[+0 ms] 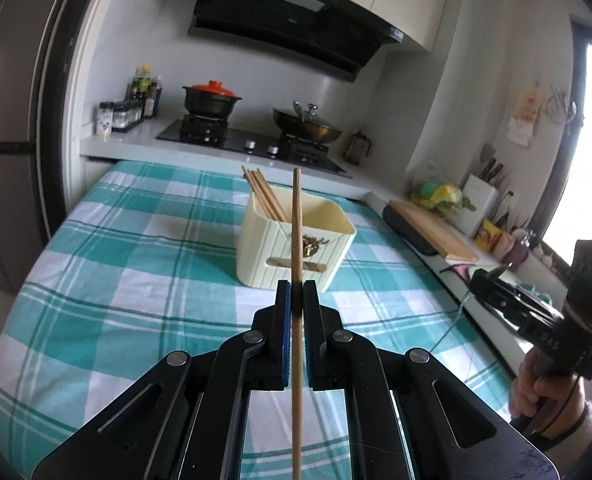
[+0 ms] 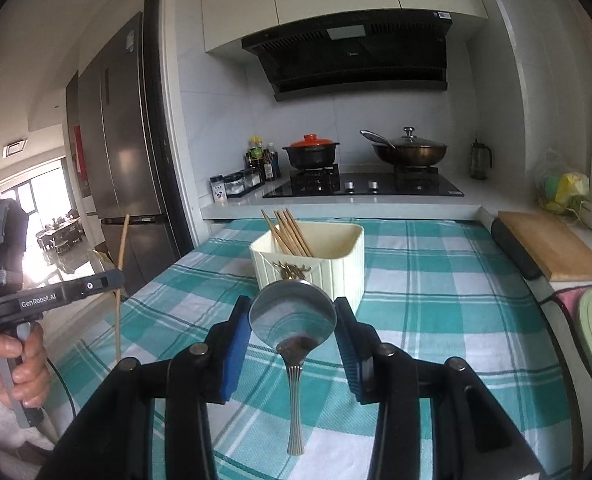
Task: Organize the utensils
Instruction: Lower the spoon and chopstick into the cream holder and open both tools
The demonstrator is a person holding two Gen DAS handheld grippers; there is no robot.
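My left gripper (image 1: 296,292) is shut on a single wooden chopstick (image 1: 296,232), held upright above the checked tablecloth, in front of the cream utensil holder (image 1: 272,248). Several chopsticks (image 1: 264,196) stand in the holder's left compartment. My right gripper (image 2: 294,316) is shut on the bowl of a metal spoon (image 2: 292,316), whose handle points back toward the camera. The holder (image 2: 336,268) stands just beyond the spoon, with its chopsticks (image 2: 290,232). The left gripper with its chopstick (image 2: 122,256) shows at the left of the right wrist view.
The table (image 1: 136,240) has a teal and white checked cloth. Behind it is a counter with a hob (image 2: 360,188), a red-lidded pot (image 2: 312,152) and a wok (image 2: 410,150). A wooden cutting board (image 2: 548,248) lies at the right. A fridge (image 2: 132,140) stands left.
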